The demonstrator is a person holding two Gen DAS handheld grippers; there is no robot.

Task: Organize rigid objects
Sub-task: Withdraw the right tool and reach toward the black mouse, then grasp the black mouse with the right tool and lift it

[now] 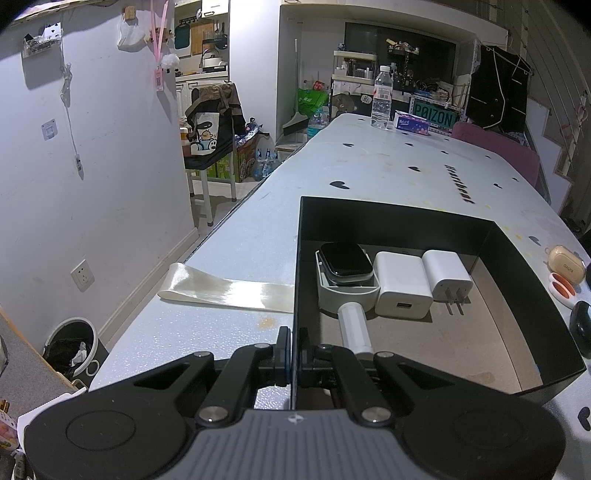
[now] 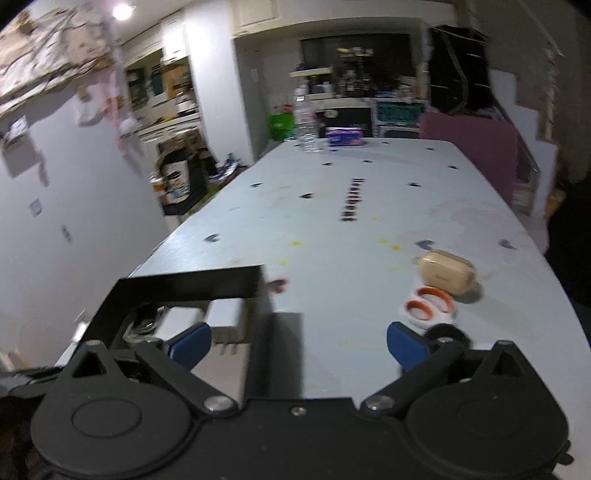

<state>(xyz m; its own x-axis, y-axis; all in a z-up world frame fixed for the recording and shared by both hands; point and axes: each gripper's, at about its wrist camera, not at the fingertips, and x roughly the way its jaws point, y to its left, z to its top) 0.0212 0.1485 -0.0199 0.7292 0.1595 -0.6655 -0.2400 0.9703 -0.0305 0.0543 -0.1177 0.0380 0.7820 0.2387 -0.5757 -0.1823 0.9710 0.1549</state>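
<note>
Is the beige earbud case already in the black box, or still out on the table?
Out: the beige earbud case lies on the table, right of the black box.

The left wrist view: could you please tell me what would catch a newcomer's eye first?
The open black box dominates, holding a smartwatch on its stand beside two white chargers. The left claw is shut on the box's near wall. At the right edge lies a beige earbud case.

You get a sharp, dim left view; right view motion-blurred, round white ceiling lamp (image 2: 122, 11) flaring, corners vignetted black.
</note>
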